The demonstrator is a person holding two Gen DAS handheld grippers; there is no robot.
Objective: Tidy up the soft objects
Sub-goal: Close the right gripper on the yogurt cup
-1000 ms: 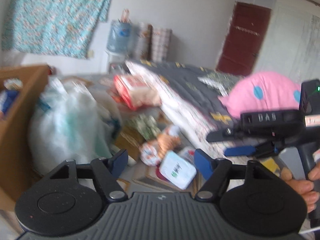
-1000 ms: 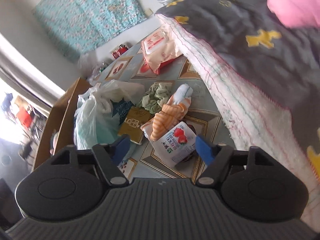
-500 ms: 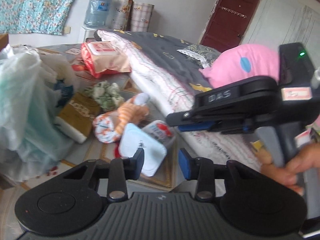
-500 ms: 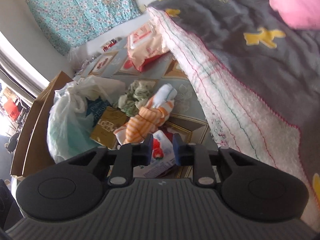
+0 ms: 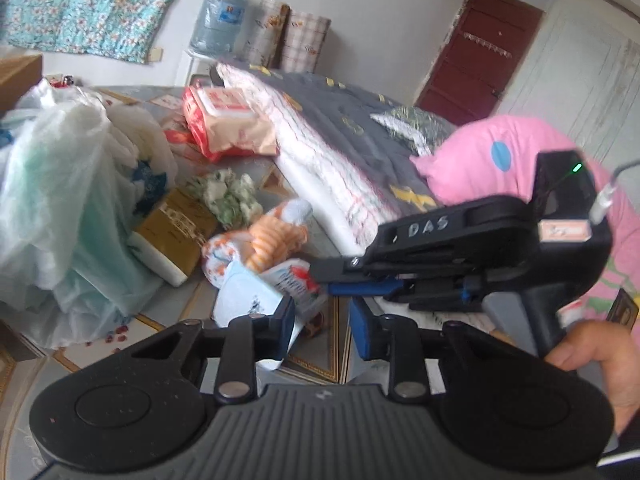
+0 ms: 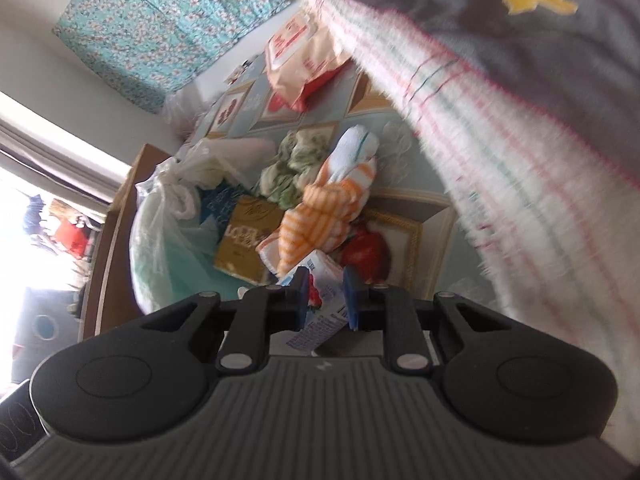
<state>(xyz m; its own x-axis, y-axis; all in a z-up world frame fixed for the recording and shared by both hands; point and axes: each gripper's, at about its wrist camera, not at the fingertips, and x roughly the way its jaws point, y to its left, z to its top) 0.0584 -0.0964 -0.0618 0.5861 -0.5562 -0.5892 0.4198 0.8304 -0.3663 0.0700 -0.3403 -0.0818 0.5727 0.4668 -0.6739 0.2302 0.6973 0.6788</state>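
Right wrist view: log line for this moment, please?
left tool shut, empty | right tool jaws just closing, white strawberry-print plastic pack seen between them, grip unclear

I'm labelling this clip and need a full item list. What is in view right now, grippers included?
plastic bags: a heap, whitish-green, floor at left
gold box: one, gold-brown, beside the bags
green cloth bundle: one, green-white, floor behind the box
striped cloth: one, orange-white, middle of the floor pile
tissue pack: one, white with red print, nearest the grippers
wipes pack: one, red and beige, against the mattress
mattress cover: one, dark grey with yellow shapes
pink plush: one, pink with blue spots, on the mattress
water jug: one, blue, by the wall
door: one, dark red
left gripper: shut, empty
right gripper: jaws narrowed around the tissue pack; contact unclear
hand: one, holding the right gripper's handle
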